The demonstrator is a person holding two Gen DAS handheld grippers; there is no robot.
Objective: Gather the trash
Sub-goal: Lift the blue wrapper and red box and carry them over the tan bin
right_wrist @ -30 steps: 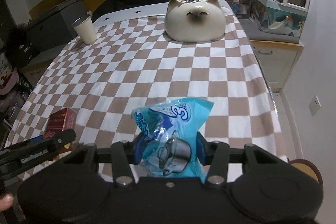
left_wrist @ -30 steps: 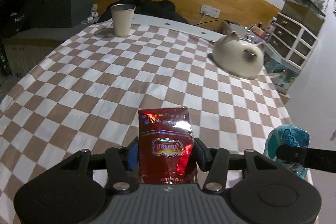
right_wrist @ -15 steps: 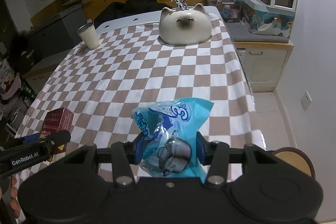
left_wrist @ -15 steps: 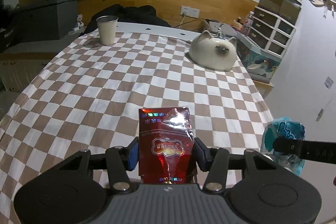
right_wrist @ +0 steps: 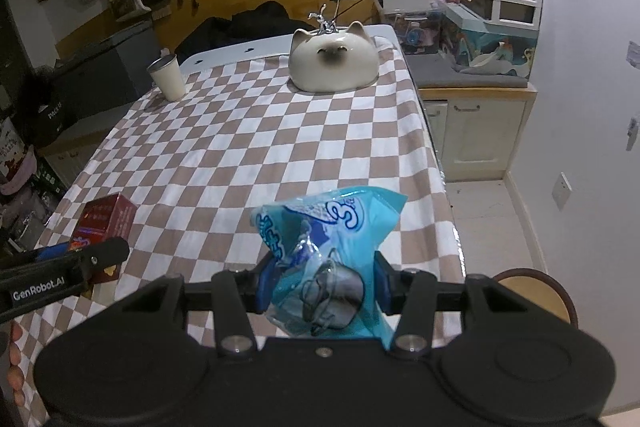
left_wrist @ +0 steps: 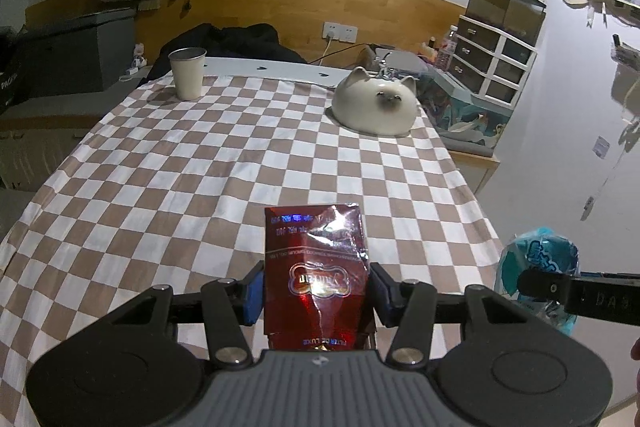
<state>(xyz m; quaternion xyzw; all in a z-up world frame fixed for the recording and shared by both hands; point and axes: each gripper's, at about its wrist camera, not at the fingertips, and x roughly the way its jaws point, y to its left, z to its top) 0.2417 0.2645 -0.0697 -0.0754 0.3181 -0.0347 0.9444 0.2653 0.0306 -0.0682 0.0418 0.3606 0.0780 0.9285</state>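
White lettering reading "GenRobot.AI" runs along the black arm of the left gripper [right_wrist: 66, 275], at about 9 o'clock in the right wrist view. The blue snack bag [right_wrist: 332, 259] held at centre shows a large "3" near its top edge (the other characters on it are too crumpled to read). At 9 o'clock, a dark box [right_wrist: 52, 115] carries the partial word "PACK". In the left wrist view, the red foil packet [left_wrist: 318, 275] at 6 o'clock bears upside-down print: a bone-shaped logo and small lines, none legible.
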